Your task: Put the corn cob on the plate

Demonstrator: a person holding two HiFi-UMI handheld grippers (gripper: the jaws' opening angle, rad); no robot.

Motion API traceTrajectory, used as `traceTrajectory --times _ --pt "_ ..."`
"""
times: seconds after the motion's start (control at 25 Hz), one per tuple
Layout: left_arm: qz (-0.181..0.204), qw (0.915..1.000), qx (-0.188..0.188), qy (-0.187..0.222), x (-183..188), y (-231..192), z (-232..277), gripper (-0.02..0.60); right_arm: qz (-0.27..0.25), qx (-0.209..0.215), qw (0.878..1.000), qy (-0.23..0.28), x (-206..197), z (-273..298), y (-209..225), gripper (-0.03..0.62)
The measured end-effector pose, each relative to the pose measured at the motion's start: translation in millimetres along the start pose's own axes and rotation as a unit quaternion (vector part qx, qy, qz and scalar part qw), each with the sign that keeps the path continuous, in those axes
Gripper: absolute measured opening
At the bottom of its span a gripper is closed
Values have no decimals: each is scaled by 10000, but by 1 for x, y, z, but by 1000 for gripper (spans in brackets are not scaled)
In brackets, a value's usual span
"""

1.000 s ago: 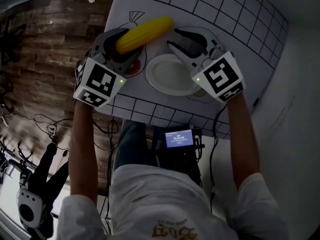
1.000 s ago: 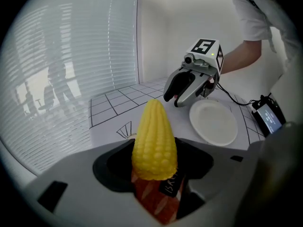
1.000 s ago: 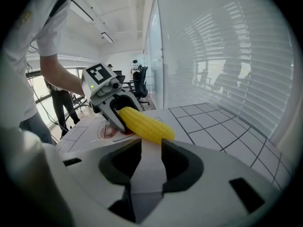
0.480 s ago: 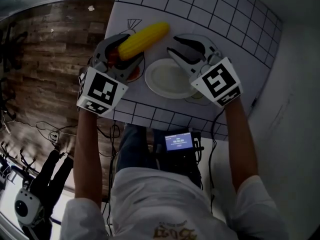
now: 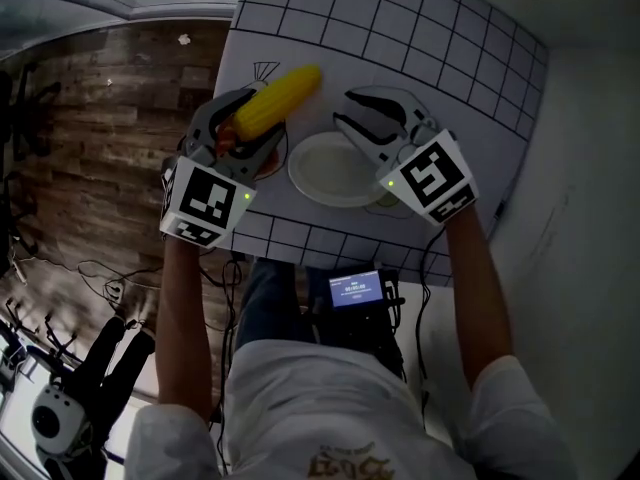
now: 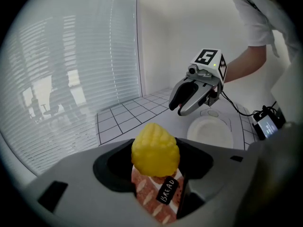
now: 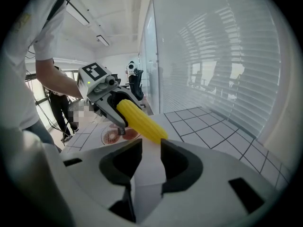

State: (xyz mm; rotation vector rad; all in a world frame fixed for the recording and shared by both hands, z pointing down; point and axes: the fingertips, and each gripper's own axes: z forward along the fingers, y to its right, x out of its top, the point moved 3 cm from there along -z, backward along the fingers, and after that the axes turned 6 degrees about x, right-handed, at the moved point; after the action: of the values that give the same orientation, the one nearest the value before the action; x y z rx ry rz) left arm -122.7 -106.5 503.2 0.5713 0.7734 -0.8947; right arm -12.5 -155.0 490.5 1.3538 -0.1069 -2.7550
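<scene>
Carrying corn [image 5: 283,96] in left tool [image 5: 245,128], jaws clamped on its near end, held above desk [image 5: 400,28] just left of plate [image 5: 325,168]; right tool [image 5: 350,113] wide, empty, by plate's right edge; next, I'd judge: swing corn over plate, lower, let go.

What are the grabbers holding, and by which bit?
The jaws of the left gripper grip the corn cob by one end; the rest sticks out. The right gripper has just closed its jaws slightly, but they stand open with nothing between them.
</scene>
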Motion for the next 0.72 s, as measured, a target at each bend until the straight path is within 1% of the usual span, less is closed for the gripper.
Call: traceTrajectory --times 0.32,0.44,0.72 --pt "-25 9999 110 111 13 2 -15 252 48 -66 9999 60 7 -9 -9 129" --pt "-15 9999 110 73 17 4 -21 252 31 -83 10000 46 9 -14 -14 129" --pt "-5 9998 145 141 29 7 -33 252 -263 -146 9995 -111 13 -20 -21 129"
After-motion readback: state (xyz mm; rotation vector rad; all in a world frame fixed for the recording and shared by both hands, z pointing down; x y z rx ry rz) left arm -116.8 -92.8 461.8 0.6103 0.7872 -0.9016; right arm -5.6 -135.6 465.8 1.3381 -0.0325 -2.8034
